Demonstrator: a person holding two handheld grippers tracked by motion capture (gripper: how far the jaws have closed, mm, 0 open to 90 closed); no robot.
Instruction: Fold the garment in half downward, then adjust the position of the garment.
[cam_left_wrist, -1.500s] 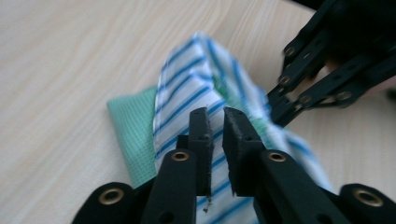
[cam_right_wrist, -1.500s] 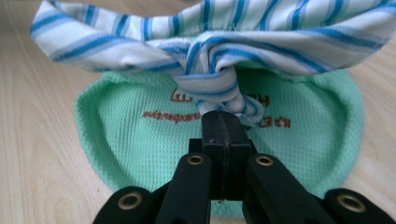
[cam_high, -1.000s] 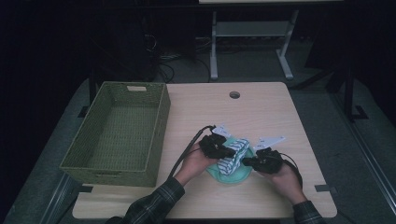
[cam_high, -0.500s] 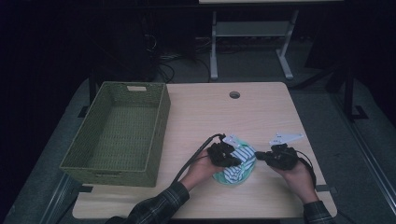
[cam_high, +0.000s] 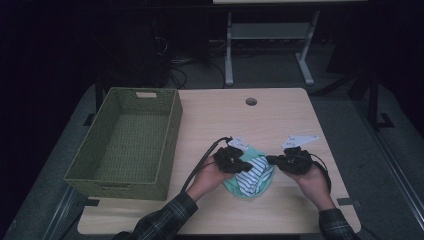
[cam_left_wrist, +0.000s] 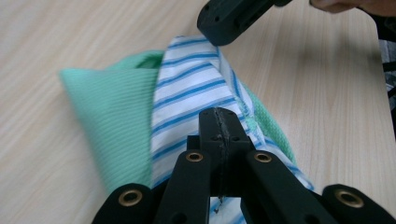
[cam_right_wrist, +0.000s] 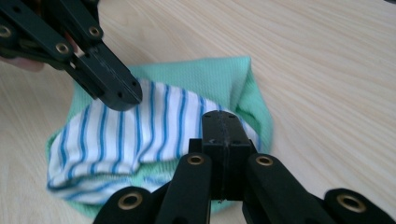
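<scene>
A small cloth, mint green with a white, blue-striped side, lies bunched on the wooden table near its front edge. My left gripper comes in from the left and is shut on the striped layer; its tip shows in the right gripper view. Opposite it, my right gripper is shut on the same layer at the cloth's right side, and its tip meets the striped edge in the left gripper view. My own jaws stand closed over the cloth in both gripper views.
A green woven basket stands with nothing in it on the table's left side. A round cable hole sits near the far edge. Bare wood lies behind and to the right of the cloth. Cables trail from both grippers toward the person.
Both hands have shifted slightly right and up, the right one a little farther from the left. The cloth has bunched into a tighter bundle with the striped side on top.
</scene>
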